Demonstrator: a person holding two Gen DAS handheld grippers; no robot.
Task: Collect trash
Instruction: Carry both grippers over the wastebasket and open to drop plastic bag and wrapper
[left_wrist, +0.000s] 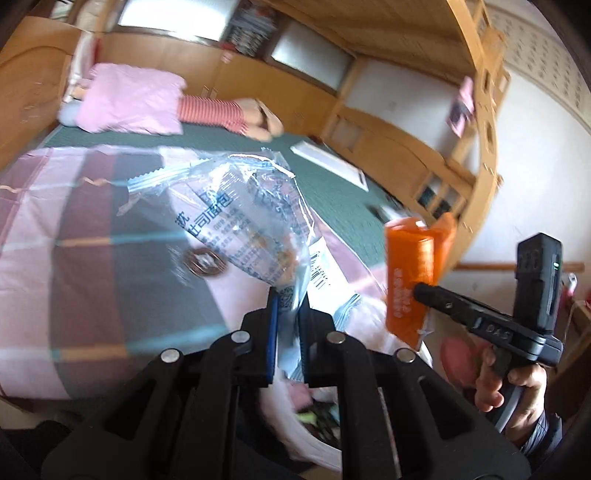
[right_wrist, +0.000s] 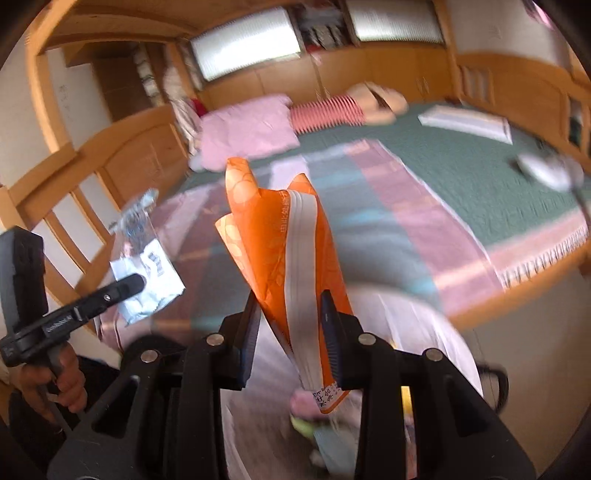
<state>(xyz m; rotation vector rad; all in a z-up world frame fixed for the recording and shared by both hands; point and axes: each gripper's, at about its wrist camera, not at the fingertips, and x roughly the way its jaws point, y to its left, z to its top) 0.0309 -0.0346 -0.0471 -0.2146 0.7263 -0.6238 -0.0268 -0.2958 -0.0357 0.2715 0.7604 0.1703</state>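
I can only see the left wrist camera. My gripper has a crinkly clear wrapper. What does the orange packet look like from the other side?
Observer: The orange packet has a white stripe down its middle, pinched in the right gripper.
Operator: Can the other camera see my wrapper too?
Observer: Yes, the clear wrapper hangs from the left gripper, off to the left in that view.
Operator: What's under the orange packet?
Observer: A white bag with something yellow-green inside, blurred.
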